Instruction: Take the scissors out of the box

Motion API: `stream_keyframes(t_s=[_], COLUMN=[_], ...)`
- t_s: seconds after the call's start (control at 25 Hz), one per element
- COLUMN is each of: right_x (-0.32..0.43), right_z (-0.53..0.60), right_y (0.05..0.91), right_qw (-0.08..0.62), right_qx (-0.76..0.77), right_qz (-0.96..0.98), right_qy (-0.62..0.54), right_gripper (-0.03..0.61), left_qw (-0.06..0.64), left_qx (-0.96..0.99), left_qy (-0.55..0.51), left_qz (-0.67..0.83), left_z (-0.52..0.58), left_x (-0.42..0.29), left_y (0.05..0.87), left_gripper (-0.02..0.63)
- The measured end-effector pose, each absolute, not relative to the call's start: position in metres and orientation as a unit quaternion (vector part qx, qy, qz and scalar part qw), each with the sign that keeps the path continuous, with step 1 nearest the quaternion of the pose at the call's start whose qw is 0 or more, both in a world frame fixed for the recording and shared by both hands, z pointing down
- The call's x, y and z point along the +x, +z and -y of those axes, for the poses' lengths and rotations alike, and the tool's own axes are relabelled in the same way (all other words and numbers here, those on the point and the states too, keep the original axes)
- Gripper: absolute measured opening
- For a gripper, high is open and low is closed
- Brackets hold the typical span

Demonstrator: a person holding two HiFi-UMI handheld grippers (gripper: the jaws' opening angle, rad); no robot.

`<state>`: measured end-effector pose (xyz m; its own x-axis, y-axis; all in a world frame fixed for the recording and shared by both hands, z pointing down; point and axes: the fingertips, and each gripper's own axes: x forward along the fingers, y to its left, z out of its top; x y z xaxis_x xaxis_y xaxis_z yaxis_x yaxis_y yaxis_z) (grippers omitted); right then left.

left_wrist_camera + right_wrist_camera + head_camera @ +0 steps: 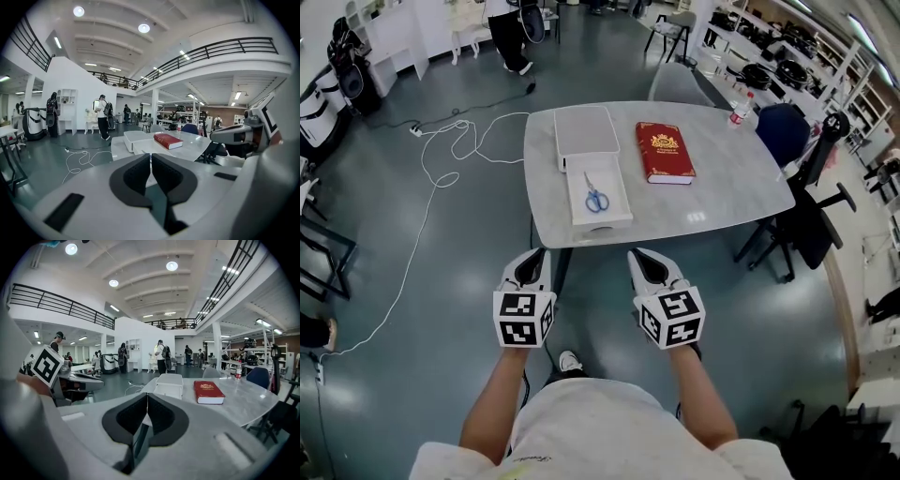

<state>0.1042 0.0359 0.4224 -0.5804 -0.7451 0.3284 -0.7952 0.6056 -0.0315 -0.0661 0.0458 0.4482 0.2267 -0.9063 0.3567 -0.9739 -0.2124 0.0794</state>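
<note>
From the head view I have both grippers held out low in the frame, short of the bench (722, 202) and well apart from everything on it. The left gripper (532, 255) sits lower left of centre and the right gripper (639, 255) lower right, each with its marker cube facing up at me. In the left gripper view, the left gripper (151, 160) has its jaws closed together with nothing between them. The right gripper view shows the same for the right gripper (147, 400): jaws pressed together and empty. The scissors (596, 198), with blue handles, lie inside the open white box (578, 212) at the near edge of the bench, just above the gap between my two grippers. A white lid (586, 131) lies flat just beyond the box, touching its far end. To the right of it lies a red book (665, 151), apart from the box, and a bottle (741, 111) stands at the far right corner. A white cable (441, 178) loops across the floor at the left.
</note>
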Motion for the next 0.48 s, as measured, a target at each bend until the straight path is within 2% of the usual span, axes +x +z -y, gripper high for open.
stream_keyframes(t_s=[0.48], right_x=[0.077], right_z=[-0.003], right_y=[0.429], right_qw=[0.157], right_qx=[0.457], right_qz=[0.871], right_qy=[0.086], right_gripper=[0.006], left_qw=[0.145], left_qx=[0.785], left_qy=[0.112], left_qz=[0.592], left_z=[-0.005], left_x=[-0.098], left_y=[0.454], left_gripper=[0.018])
